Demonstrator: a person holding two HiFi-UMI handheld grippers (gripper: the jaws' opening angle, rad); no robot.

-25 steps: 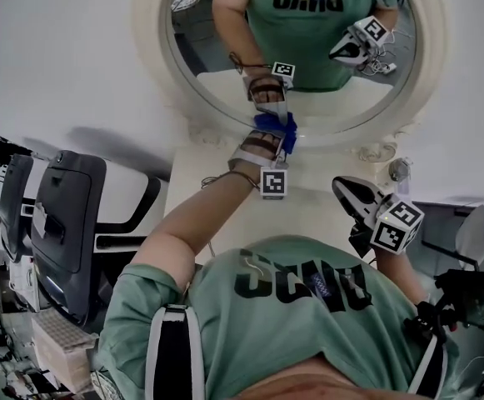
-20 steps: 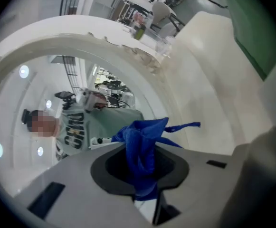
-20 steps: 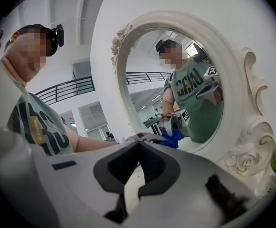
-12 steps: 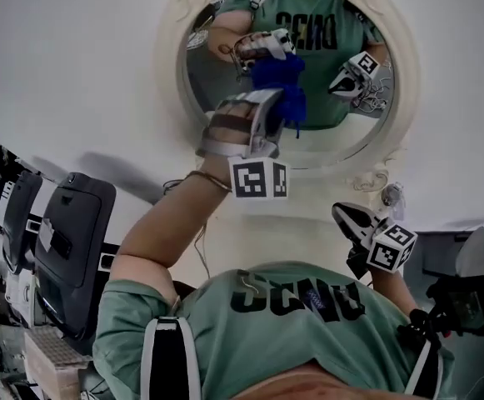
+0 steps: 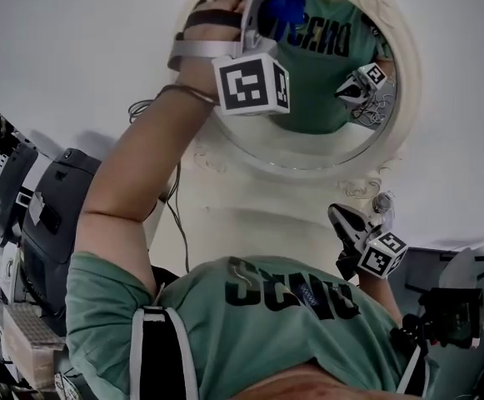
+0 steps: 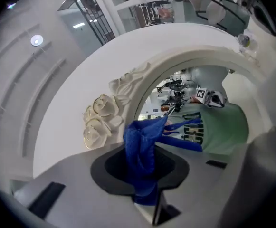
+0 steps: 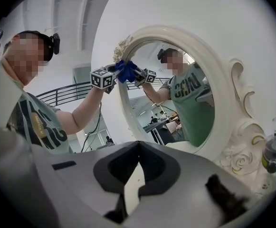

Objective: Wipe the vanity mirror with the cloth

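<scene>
The left gripper view shows what the head view mostly hides: the left gripper [image 6: 145, 184] has its jaws closed on the blue cloth [image 6: 140, 148]. The cloth sticks out forward along the jaws, and its long axis points at the glass of the mirror [image 6: 176, 42], just beside the carved roses [image 6: 102, 118] on the frame. The right gripper view shows this from the side: the cloth touches the glass at the upper edge. The right gripper [image 7: 135, 175] is low, well apart from the cloth. Its jaws are together with nothing between them, and it is near a bottle [image 7: 274, 153].
</scene>
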